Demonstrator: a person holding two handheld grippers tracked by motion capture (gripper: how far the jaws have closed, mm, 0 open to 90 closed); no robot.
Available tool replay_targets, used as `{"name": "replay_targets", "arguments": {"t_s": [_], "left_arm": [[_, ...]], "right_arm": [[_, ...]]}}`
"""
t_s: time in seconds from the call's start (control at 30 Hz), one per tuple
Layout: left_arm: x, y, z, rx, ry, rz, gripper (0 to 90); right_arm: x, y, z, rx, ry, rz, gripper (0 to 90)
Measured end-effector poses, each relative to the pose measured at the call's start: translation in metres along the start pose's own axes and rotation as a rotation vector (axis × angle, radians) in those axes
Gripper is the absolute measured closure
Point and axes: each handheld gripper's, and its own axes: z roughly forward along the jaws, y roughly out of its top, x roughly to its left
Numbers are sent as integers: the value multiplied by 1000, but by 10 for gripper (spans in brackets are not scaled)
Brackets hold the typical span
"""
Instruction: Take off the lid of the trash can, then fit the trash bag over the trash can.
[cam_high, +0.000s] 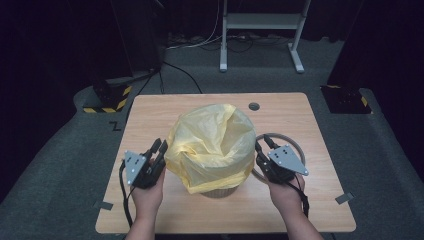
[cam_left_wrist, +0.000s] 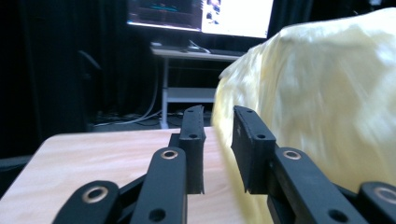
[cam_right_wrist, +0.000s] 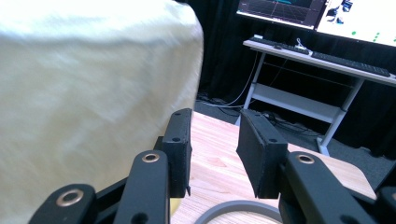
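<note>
The table (cam_high: 310, 200) carries an upright bin (cam_high: 220, 191) at its middle, long axis vertical, mouth up, draped in a yellow bag (cam_high: 212, 145). Bare wood lies toward every edge. A grey ring (cam_high: 295, 145) lies toward the right edge. Left gripper (cam_high: 159, 150) and right gripper (cam_high: 264, 146) flank the bag, jaws spread, pinching nothing.

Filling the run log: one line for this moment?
left gripper: open, beside yellow bag | right gripper: open, beside bag | grey ring: on table
</note>
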Motion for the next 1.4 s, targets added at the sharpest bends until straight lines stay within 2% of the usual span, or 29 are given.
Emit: {"name": "replay_targets", "arguments": {"t_s": [0.07,0.1,0.13,0.17,0.23,0.3,0.37,0.43,0.53,0.6,0.63,0.67,0.7,0.77,0.83,0.9,0.97,1.03,1.13,1.23,1.3,1.4], "left_arm": [[-5,-3,16,48,-45,15,794],[-8,-7,22,75,-79,8,808],[-11,-11,26,87,-83,4,845],[-12,-17,27,79,-77,-8,898],[-7,-29,31,85,-107,-68,898],[-7,-43,33,87,-105,-74,899],[-5,-56,35,106,-111,-102,899],[-6,-67,38,103,-105,-115,899],[-6,-77,41,110,-94,-115,899],[-6,-79,39,101,-76,-104,880],[-3,-78,38,99,-66,-119,817],[0,-77,36,95,-81,-139,750],[3,-74,32,89,-90,-134,707],[5,-69,23,66,-57,-95,672],[8,-65,13,47,-26,-89,650],[14,-63,3,32,-20,-111,645],[17,-62,-4,50,0,-100,644],[16,-65,-7,82,-3,-94,645],[6,-70,-7,114,-24,-73,637],[-1,-71,0,133,-60,-67,625],[-4,-70,4,148,-76,-58,617],[1,-71,5,142,-57,-83,638]], "right_arm": [[4,1,2,18,-6,-12,699],[5,0,4,29,-9,-10,725],[7,-2,5,38,-4,-5,753],[8,-5,7,54,8,5,784],[11,-15,12,73,25,10,839],[15,-28,18,95,35,24,866],[17,-41,24,114,47,40,881],[17,-50,27,120,61,62,883],[18,-60,34,151,63,74,883],[17,-63,36,149,68,77,871],[17,-62,36,149,64,72,842],[15,-61,35,150,59,71,797],[13,-60,34,146,60,72,762],[7,-57,31,132,39,71,742],[1,-54,29,120,27,79,717],[0,-53,27,120,26,75,699],[2,-54,26,121,34,64,683],[6,-56,25,123,42,54,674],[12,-59,27,133,38,41,681],[12,-59,28,144,54,59,708],[12,-58,29,146,63,52,717],[20,-57,32,151,63,42,752]]}}
